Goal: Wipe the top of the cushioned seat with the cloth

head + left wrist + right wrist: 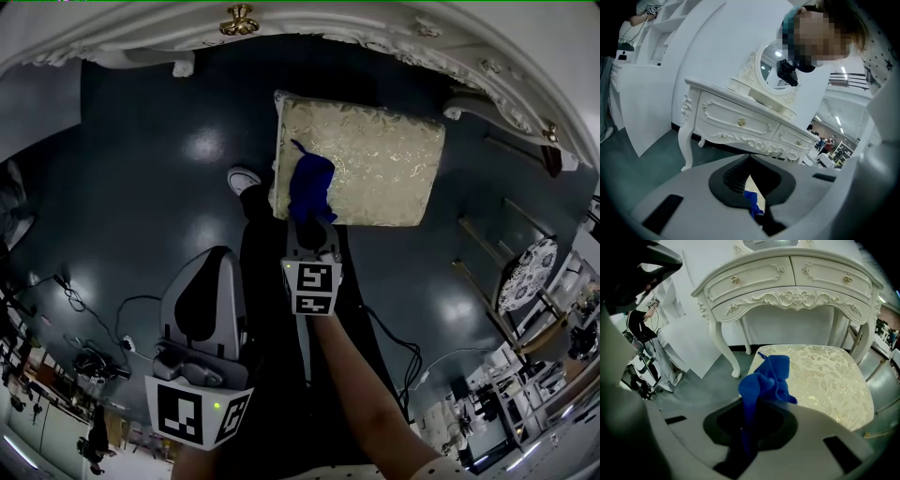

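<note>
The cushioned seat [375, 159] has a cream and gold brocade top and stands in front of a white dressing table. My right gripper [312, 228] is shut on a blue cloth [312, 185], which rests on the seat's near left part. In the right gripper view the cloth [768, 380] bunches up out of the jaws and lies against the seat [829, 376]. My left gripper [220, 258] hangs lower left over the dark floor, away from the seat, jaws together and holding nothing. Through its narrow slit a bit of the cloth [752, 199] shows.
The white dressing table [281, 28] with gold knobs [240, 19] curves along the far side, and its legs [723, 345] stand just behind the seat. A shoe [242, 178] is beside the seat's left edge. Cables [94, 309] lie left, and a patterned chair [525, 272] stands right.
</note>
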Demonstrator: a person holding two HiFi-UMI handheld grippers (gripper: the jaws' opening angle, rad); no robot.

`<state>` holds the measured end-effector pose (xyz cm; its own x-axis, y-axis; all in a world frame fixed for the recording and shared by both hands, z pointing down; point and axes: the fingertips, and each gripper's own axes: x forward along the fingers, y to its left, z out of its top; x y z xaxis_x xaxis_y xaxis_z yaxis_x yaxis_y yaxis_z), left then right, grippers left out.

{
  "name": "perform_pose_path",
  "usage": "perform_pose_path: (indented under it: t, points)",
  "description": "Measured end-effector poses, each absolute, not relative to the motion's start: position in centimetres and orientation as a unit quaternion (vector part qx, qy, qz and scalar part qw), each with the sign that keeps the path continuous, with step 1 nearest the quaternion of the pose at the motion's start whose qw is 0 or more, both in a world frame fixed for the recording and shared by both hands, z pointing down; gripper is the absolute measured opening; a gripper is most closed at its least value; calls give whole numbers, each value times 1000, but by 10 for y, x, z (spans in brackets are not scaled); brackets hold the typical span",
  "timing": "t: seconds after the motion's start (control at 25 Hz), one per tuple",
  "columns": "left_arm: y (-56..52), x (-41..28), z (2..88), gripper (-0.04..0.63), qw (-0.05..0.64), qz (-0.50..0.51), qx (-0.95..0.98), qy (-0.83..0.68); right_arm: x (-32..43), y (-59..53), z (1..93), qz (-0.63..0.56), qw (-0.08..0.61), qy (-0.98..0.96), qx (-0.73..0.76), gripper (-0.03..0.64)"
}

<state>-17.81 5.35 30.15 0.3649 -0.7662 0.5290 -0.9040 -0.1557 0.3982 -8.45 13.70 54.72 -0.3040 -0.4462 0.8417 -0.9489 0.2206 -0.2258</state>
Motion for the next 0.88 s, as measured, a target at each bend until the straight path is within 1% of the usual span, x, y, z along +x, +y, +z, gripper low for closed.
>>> perform_pose_path:
  t: [0.48, 0.88]
  points:
    - [55, -193, 305, 9, 346, 97, 748, -558, -112, 139, 549, 400, 315, -718, 475, 61]
    - [50, -203, 305, 9, 347, 99, 748, -558, -133, 139, 555, 407, 323, -721, 459, 61]
